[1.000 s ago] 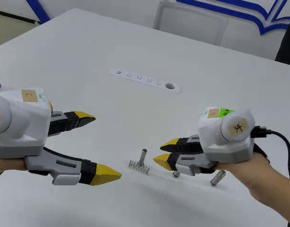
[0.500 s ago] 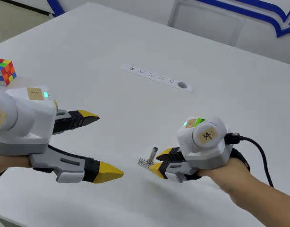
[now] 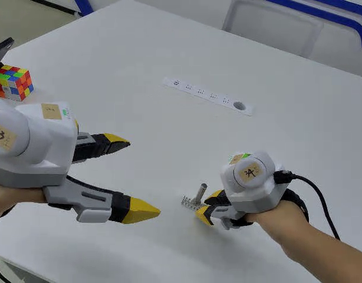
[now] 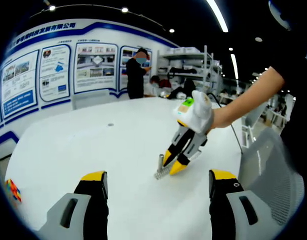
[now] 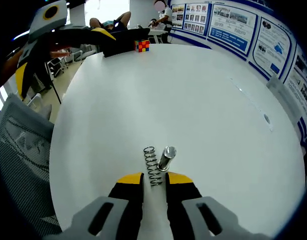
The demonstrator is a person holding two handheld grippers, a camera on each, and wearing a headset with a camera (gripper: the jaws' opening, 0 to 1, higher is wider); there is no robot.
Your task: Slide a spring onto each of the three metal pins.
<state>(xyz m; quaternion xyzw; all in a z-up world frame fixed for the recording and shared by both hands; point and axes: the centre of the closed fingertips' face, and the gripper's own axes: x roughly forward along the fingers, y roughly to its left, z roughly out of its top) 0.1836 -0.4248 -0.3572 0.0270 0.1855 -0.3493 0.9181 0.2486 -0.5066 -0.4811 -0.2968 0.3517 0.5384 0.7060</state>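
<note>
Step in hand: first spring pickup, none threaded yet by my read.
Right gripper (image 5: 154, 179), jaws narrowly apart, straddles the near end of a small coiled steel spring (image 5: 151, 165) lying on the white desk (image 3: 169, 53) beside a short silver metal pin (image 5: 166, 157). Next: pinch it squarely. Left gripper (image 3: 140, 175) spread wide, empty.

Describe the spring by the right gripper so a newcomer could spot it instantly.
On the white table, look ahead of the yellow tips of the right gripper. A wire spring lies there beside a metal pin; the spring is the open coil, the pin a smooth solid cylinder.
</note>
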